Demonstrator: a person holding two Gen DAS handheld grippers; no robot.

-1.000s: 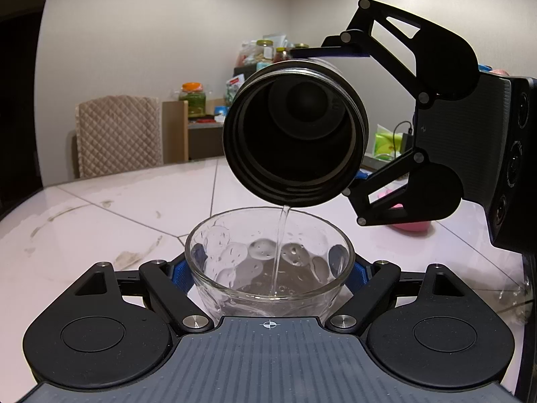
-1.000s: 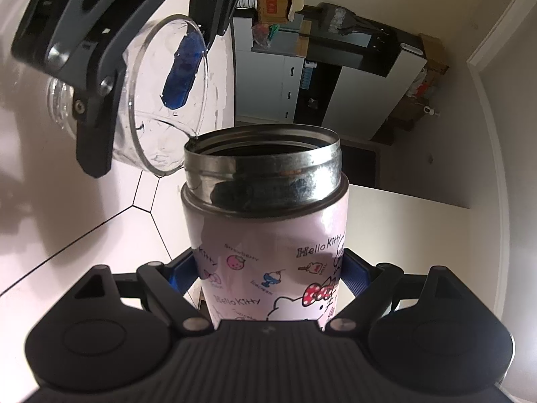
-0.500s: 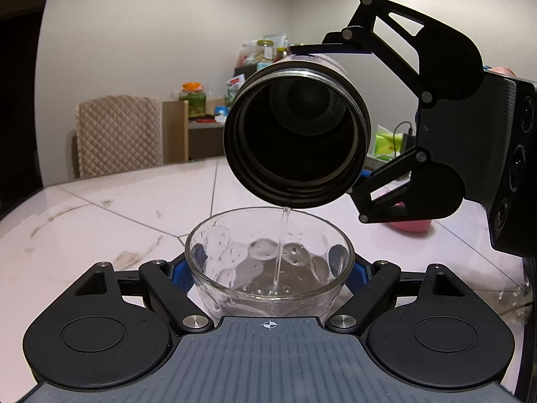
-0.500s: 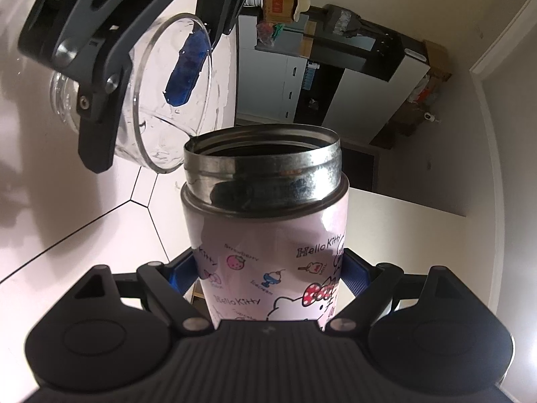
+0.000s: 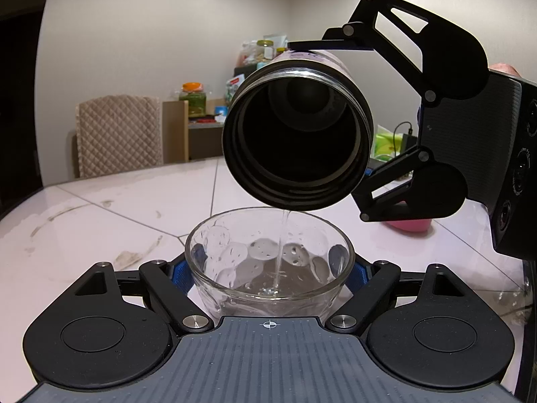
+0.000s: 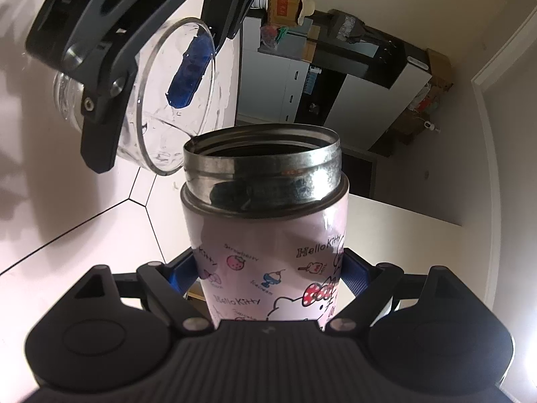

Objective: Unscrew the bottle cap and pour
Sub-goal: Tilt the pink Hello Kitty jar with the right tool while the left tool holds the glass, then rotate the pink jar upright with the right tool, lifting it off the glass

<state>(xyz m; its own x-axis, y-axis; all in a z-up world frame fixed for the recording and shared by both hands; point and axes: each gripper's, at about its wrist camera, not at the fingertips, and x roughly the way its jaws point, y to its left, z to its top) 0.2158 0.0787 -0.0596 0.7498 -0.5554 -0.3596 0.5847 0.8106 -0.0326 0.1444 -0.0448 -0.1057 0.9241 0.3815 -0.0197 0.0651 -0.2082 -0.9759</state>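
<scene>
My pink cartoon-printed steel flask hangs tipped directly above the clear glass bowl. Behind both, near the white tiled table's right edge, lies a pink cap.

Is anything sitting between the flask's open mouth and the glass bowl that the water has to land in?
Nothing visible. The flask mouth is tipped just above the glass bowl, and a thin stream of water drops straight from its lower lip into the bowl, unobstructed.

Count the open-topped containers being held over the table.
2. The glass bowl sits low in the left hand-held gripper; the flask, tipped above it, is in the right hand-held gripper.
</scene>
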